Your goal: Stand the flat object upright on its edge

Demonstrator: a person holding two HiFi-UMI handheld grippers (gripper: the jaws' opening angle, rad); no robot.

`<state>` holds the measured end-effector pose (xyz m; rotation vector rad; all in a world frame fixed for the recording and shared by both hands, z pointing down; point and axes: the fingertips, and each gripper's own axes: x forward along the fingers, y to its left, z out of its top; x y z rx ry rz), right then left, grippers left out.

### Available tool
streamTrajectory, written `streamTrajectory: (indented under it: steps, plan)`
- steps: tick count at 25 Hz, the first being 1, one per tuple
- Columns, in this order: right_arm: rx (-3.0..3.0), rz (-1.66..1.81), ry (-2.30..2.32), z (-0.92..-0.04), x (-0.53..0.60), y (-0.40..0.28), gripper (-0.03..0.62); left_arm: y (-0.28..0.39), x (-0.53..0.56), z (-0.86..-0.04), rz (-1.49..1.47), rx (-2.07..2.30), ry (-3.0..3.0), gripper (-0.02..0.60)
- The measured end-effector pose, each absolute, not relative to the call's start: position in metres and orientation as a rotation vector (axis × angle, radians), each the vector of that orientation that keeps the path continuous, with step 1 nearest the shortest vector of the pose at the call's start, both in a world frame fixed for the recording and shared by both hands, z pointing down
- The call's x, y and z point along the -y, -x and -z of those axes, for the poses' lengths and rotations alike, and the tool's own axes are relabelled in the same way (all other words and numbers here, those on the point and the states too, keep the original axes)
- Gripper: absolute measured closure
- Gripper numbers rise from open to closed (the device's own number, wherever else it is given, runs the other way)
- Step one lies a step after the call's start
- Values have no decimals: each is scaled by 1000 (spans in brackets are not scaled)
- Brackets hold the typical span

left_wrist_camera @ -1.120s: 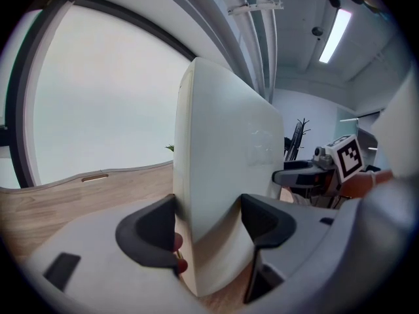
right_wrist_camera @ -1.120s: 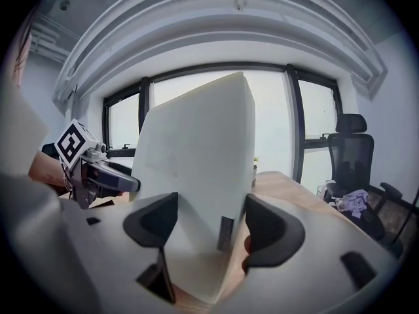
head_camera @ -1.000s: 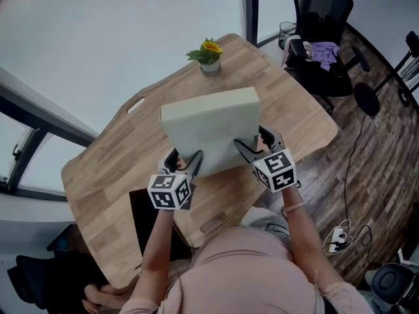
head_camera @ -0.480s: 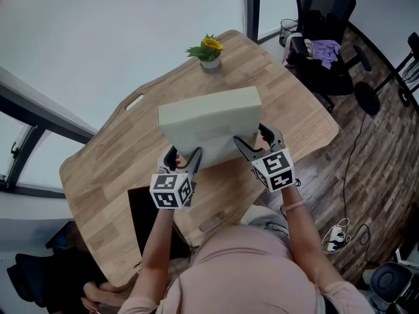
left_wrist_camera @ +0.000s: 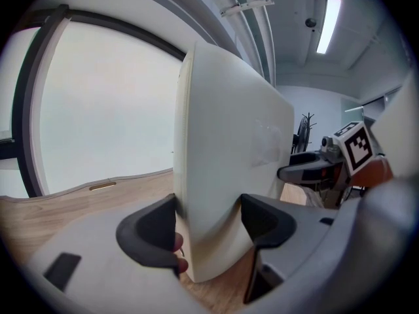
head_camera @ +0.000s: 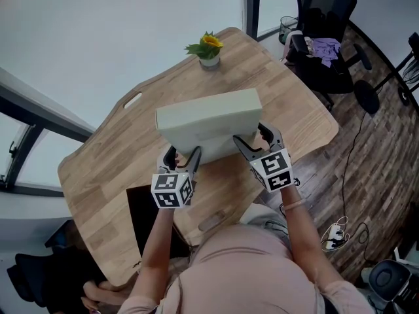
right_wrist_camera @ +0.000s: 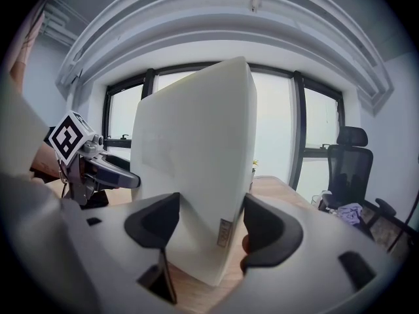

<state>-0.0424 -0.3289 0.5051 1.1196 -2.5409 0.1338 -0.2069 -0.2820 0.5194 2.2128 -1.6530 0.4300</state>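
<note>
Since both grippers crowd the near side of the pale slab (head_camera: 209, 124), the head view hides its bottom edge, but the gripper views show its lower corners down on the wooden table (head_camera: 111, 169), so it's upright on its edge around mid-table. The left gripper (head_camera: 183, 154) has its pads pressed on the slab's two faces at one lower corner. The right gripper (head_camera: 252, 138) has just been closing, with the other corner between its jaws and gripped too. There's a little label (right_wrist_camera: 224, 232) on the slab's narrow side in the right gripper view, way too small to read. The only other print is the black-and-white squares on the gripper cubes. Something dark under the table's near edge is cut off by the person's arm, can't tell what it is. Room-wise, the flower pot (head_camera: 209, 50) sits well apart at the far edge. An office chair (head_camera: 324, 38) stands off past the right corner.
</note>
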Motion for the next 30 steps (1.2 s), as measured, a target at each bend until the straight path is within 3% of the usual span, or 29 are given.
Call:
streamTrajectory:
  steps: [30]
  plan:
    - [2563,-137,-1132,-513,317,42,263,204,273,-529,-422,1533,-2266,276]
